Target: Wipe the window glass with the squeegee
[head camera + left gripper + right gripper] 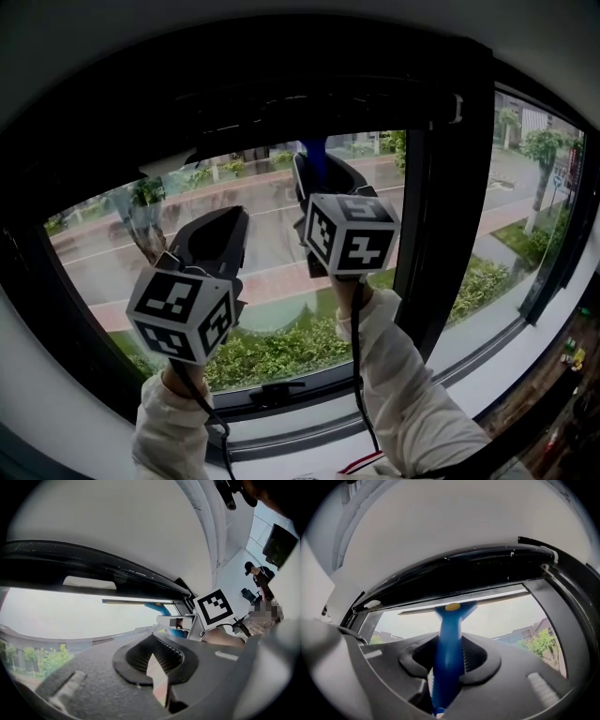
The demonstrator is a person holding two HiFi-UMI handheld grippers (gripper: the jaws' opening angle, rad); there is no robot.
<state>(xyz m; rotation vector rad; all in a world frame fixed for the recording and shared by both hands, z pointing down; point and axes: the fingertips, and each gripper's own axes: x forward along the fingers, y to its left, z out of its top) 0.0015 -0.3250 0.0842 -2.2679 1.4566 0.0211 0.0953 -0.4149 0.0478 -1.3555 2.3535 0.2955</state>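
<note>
The squeegee (pixel 313 148) shows in the head view only as a short blue piece of handle above the right gripper (pixel 323 178), high against the window glass (pixel 272 225). The left gripper (pixel 220 234) is raised just beside it, lower and to the left, and both are matte black with checkered marker cubes. White sleeves (pixel 403 375) reach up from below. A thick black window frame (pixel 441 187) bounds the pane, and beyond it lie a wet street (pixel 103 253) and a green hedge (pixel 281 352). In the left gripper view, the left gripper (pixel 154 667) has its ribbed jaws drawn together with nothing between them; a white ceiling (pixel 117 522) curves above, and the squeegee's thin blade (pixel 136 602) lies along the top of the glass. In the right gripper view, the right gripper (pixel 447 665) clamps the smooth blue plastic handle of the squeegee (pixel 449 634), which widens to a head with a yellow spot; its long straight blade (pixel 497 598) sits just under the upper frame.
</note>
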